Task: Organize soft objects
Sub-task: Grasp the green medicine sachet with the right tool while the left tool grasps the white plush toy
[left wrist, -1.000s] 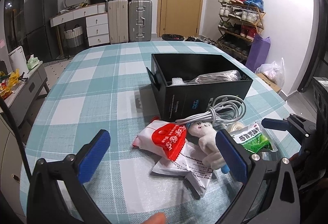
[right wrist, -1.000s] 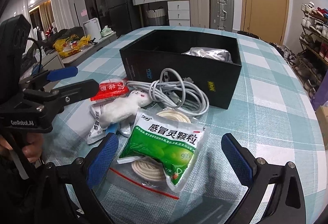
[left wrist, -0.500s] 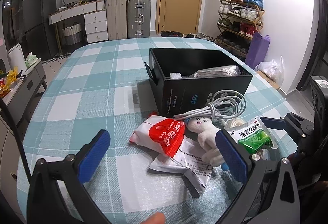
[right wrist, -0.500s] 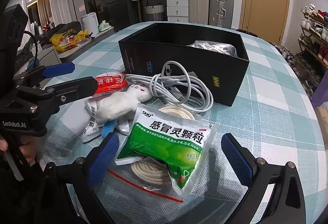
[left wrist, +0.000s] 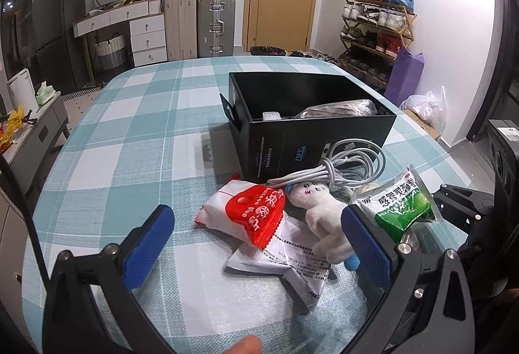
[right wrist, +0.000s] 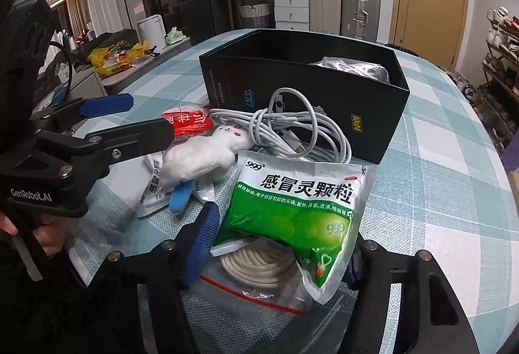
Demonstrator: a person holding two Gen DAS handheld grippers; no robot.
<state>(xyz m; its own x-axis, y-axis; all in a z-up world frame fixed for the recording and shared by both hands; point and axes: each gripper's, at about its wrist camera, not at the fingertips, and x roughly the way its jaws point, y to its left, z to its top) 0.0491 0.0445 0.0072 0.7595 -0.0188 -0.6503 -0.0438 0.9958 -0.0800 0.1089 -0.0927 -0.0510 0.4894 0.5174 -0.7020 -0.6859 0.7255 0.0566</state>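
A green and white medicine packet (right wrist: 301, 211) lies between my right gripper's (right wrist: 279, 243) fingers, which have closed in against its sides; it also shows in the left wrist view (left wrist: 399, 208). A white plush toy (left wrist: 324, 218) (right wrist: 201, 156), a red and white snack packet (left wrist: 249, 211), a flat white sachet (left wrist: 292, 253) and a coiled white cable (left wrist: 350, 166) (right wrist: 292, 130) lie in front of an open black box (left wrist: 311, 140) (right wrist: 324, 104). My left gripper (left wrist: 259, 243) is open and empty above the pile.
A clear zip bag with a beige coil (right wrist: 259, 269) lies under the green packet. The box holds a grey wrapped item (left wrist: 340, 109). The checked tablecloth (left wrist: 129, 133) covers the table. Suitcases, drawers and a shoe rack stand in the room behind.
My right gripper has moved forward onto the green packet and its fingers have narrowed around it. My left gripper stayed open and drifted slightly back.
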